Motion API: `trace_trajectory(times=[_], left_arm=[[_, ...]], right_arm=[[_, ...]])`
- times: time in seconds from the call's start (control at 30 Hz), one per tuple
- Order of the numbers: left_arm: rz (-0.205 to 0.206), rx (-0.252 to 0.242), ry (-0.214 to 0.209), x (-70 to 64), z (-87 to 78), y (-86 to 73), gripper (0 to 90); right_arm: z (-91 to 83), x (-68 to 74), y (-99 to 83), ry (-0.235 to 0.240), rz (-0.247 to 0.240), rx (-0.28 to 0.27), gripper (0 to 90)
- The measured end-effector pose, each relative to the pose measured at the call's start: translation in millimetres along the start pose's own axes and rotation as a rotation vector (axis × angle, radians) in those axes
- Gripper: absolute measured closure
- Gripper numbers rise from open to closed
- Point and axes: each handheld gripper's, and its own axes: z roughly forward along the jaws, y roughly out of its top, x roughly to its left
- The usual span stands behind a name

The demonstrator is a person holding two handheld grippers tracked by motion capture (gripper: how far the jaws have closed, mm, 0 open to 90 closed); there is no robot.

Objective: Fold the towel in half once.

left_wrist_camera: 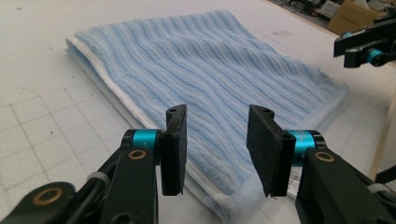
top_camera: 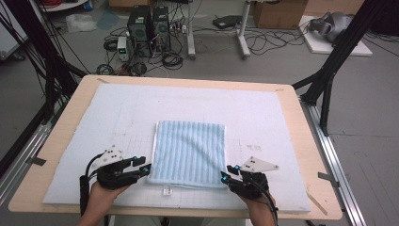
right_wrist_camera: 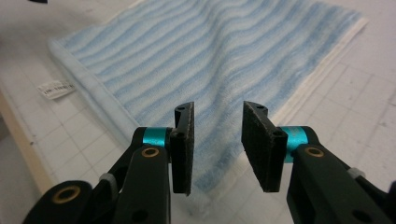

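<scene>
High view is showing a folded blue striped towel [top_camera: 189, 153] lying flat on the white mat [top_camera: 117, 108] that is covering the table [top_camera: 70, 101], between the two tools at the near edge. The left tool [top_camera: 147, 168] is sitting just beside the towel's near left corner, its jaws standing apart and gripping nothing; in the left gripper view that tool [left_wrist_camera: 217, 149] is pointing over the towel [left_wrist_camera: 205, 65], with the corner lying just ahead and below the gap. The right tool [top_camera: 225, 177] is resting at the near right corner, jaws likewise parted and empty, and in the right gripper view the tool [right_wrist_camera: 217, 144] is facing the towel [right_wrist_camera: 210, 51] just ahead. A small white tag [right_wrist_camera: 56, 88] is lying beyond its left jaw, beside the towel's edge.
</scene>
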Motion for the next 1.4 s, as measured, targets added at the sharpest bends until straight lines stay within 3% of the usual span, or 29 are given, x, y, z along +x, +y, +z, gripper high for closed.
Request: trace_trajectory(times=[0.23, 0.4, 0.53, 0.77, 0.9, 1.0, 1.17, 1.3, 1.4], left_arm=[[0.002, 0.081, 0.0, 5.3, 29.3, 0.0, 62.2], [0.013, 0.144, -0.004, 5.7, 42.6, -3.8, 64.3], [0.024, 0.159, 0.002, 4.9, 42.8, -4.7, 65.4], [0.045, 0.194, 0.038, -3.0, 35.0, -7.1, 72.8], [0.056, 0.226, 0.021, -5.5, 27.4, -7.3, 74.8], [0.045, 0.207, 0.037, -1.7, 21.7, -4.8, 72.2], [-0.025, 0.134, 0.058, 18.4, 14.2, 3.4, 67.0], [-0.073, 0.094, 0.042, 36.4, 16.7, 13.0, 69.1], [-0.083, 0.077, 0.032, 48.1, 25.3, 22.4, 69.5]], right_arm=[[27.1, 0.5, 6.3, 0.009, -0.019, 0.051, 72.0], [44.1, 3.5, 5.1, 0.02, -0.061, 0.113, 74.9], [43.2, 2.1, 4.1, 0.026, -0.05, 0.11, 72.9], [35.6, 0.4, 3.2, -0.008, -0.032, 0.108, 67.8], [24.3, -8.4, 7.2, -0.043, 0.002, 0.043, 65.5], [19.6, -21.1, 11.4, -0.064, 0.036, 0.005, 64.0], [21.4, -35.7, 19.8, -0.081, 0.06, -0.032, 64.6], [28.1, -37.0, 26.3, -0.073, 0.024, -0.028, 74.8], [37.0, -37.4, 31.1, -0.06, 0.004, -0.015, 76.0]])
